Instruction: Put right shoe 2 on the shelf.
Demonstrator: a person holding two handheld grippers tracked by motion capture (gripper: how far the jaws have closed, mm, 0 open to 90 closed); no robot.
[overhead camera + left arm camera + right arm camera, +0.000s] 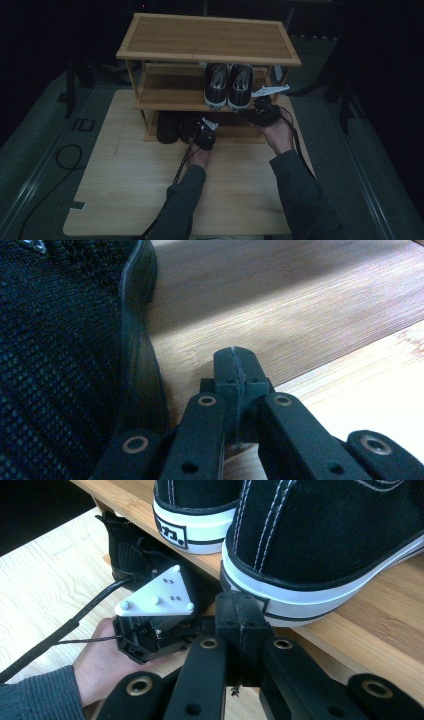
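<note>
A pair of black-and-white sneakers (228, 86) stands on the middle shelf of a bamboo shoe rack (165, 97). A pair of black mesh shoes (170, 127) sits on the bottom shelf. My left gripper (204, 131) is low at the bottom shelf, shut with nothing between its jaws (235, 357), just to the right of a black mesh shoe (60, 340). My right gripper (260, 111) is shut and empty (239, 611), its tip right at the heel of the nearer sneaker (320, 535); whether it touches is unclear. In the right gripper view the left gripper (157, 600) is down to the left.
The rack stands at the far side of a light wooden table (130, 180). Its top shelf (207, 37) is bare. Bare bamboo of the bottom shelf (280, 300) lies ahead of the left gripper. A cable (65, 155) lies on the floor at the left.
</note>
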